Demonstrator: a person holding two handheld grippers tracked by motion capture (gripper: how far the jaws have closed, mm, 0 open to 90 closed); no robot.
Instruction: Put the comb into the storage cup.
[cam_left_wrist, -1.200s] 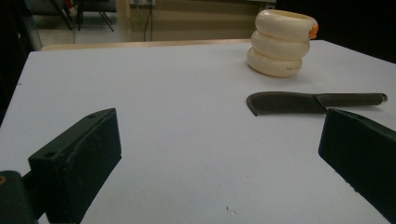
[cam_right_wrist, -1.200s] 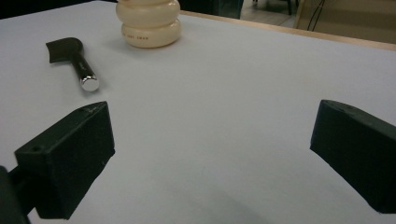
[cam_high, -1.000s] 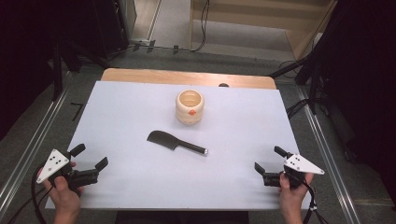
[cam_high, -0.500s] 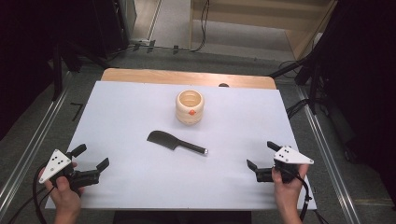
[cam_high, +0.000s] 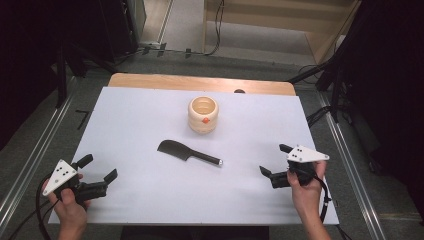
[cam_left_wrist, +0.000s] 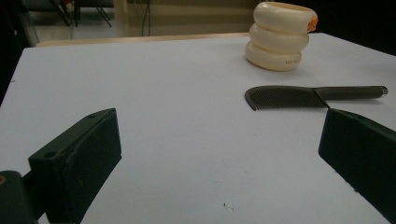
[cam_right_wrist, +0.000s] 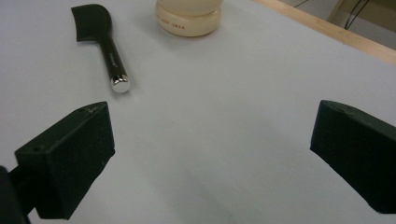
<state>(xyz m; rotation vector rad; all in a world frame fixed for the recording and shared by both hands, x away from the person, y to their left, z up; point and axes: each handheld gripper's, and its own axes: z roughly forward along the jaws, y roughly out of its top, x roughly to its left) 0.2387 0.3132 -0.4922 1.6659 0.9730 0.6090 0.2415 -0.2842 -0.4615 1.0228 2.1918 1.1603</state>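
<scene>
A black plastic comb (cam_high: 187, 153) with a silver-tipped handle lies flat at the middle of the white table (cam_high: 150, 115), just below a cream ribbed cup (cam_high: 203, 114) standing upright. The left gripper (cam_high: 97, 175) sits at lower left, jaws spread wide and empty. The right gripper (cam_high: 273, 161) at lower right is likewise released, grasping nothing.

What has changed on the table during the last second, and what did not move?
The right gripper moved inward and forward over the sheet, toward the comb, jaws open and empty. The left gripper, also open, the comb and the cream cup stayed where they were.
</scene>
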